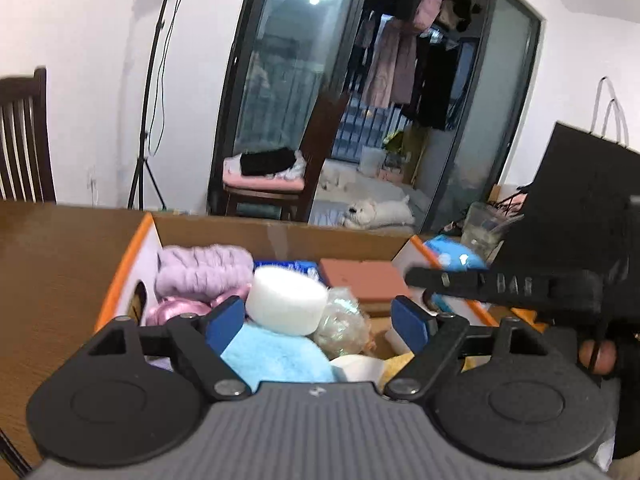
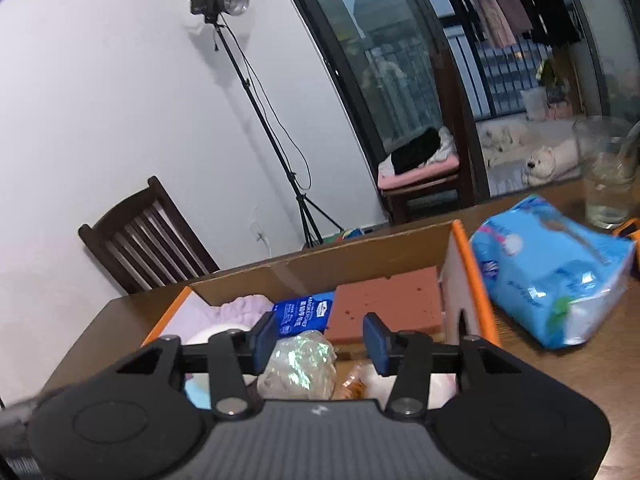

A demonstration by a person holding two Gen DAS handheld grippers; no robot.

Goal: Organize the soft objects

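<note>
Above the cardboard box (image 1: 276, 236) of soft things on the desk (image 1: 52, 264), my left gripper (image 1: 320, 320) and right gripper (image 2: 322, 344) both hang spread apart, holding nothing.

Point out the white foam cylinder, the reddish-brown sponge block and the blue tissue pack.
white foam cylinder (image 1: 286, 300): left wrist view, on its curved side.
reddish-brown sponge block (image 2: 390, 306): right wrist view, middle of its top face.
blue tissue pack (image 2: 554, 268): right wrist view, middle of the wrapper.
</note>
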